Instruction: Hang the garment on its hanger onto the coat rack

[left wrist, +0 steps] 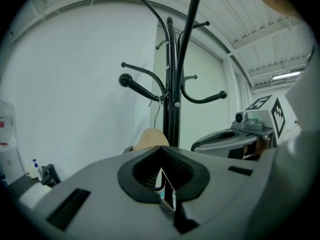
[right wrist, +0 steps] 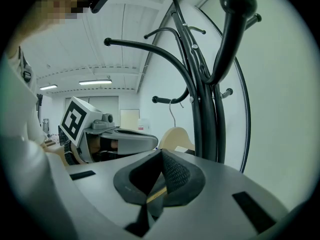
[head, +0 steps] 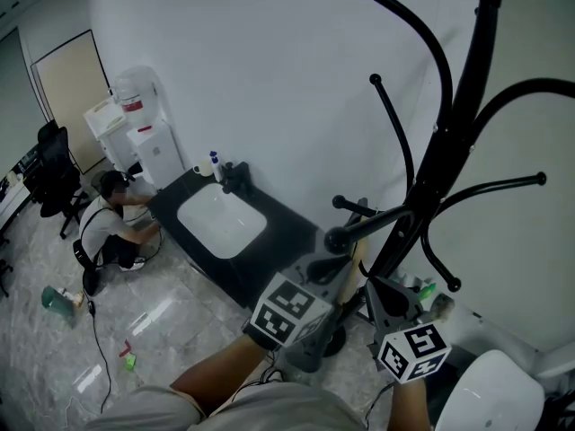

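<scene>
Both are pinched closed, left claw (left wrist: pixel 164 184) and right claw (right wrist: pixel 159 181), nothing clearly gripped. Wooden hanger (right wrist: pixel 176 136) seems hooked on a low peg (right wrist: pixel 170 100) of the coat rack (head: pixel 458 124) just ahead; back away slowly and straight, without nudging it.

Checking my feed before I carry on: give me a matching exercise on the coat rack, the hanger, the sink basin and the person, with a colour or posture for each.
Things:
1. coat rack
2. hanger
3. sink basin
4. person

Descriptions:
A. white, set in a dark counter
B. crouching
C. black
D. tan

Pairs: 1-C, 2-D, 3-A, 4-B
</scene>
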The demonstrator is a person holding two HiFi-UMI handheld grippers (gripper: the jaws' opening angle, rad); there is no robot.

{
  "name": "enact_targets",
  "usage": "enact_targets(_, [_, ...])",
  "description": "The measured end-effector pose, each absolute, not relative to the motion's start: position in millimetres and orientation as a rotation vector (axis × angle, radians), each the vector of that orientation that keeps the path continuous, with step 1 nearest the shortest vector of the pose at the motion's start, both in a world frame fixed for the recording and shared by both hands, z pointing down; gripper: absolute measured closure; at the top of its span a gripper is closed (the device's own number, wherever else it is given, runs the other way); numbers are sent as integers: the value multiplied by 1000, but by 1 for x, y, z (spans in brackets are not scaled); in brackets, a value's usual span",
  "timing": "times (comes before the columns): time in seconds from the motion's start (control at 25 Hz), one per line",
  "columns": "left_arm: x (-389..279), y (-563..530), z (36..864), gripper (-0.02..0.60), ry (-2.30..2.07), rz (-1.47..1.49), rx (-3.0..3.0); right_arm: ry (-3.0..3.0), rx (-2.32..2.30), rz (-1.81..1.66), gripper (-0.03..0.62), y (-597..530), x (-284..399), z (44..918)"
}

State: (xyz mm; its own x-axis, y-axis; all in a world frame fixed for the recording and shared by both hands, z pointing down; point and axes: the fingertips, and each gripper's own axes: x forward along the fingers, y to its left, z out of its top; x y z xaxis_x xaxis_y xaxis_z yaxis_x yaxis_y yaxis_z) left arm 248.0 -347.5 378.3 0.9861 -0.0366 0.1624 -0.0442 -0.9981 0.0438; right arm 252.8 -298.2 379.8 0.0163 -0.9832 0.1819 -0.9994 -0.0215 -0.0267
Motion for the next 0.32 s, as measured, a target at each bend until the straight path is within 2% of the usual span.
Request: enact_targets(0.32, [251, -349, 381, 575, -64, 257, 3080, -2114, 2172, 244, 579, -300, 257, 385])
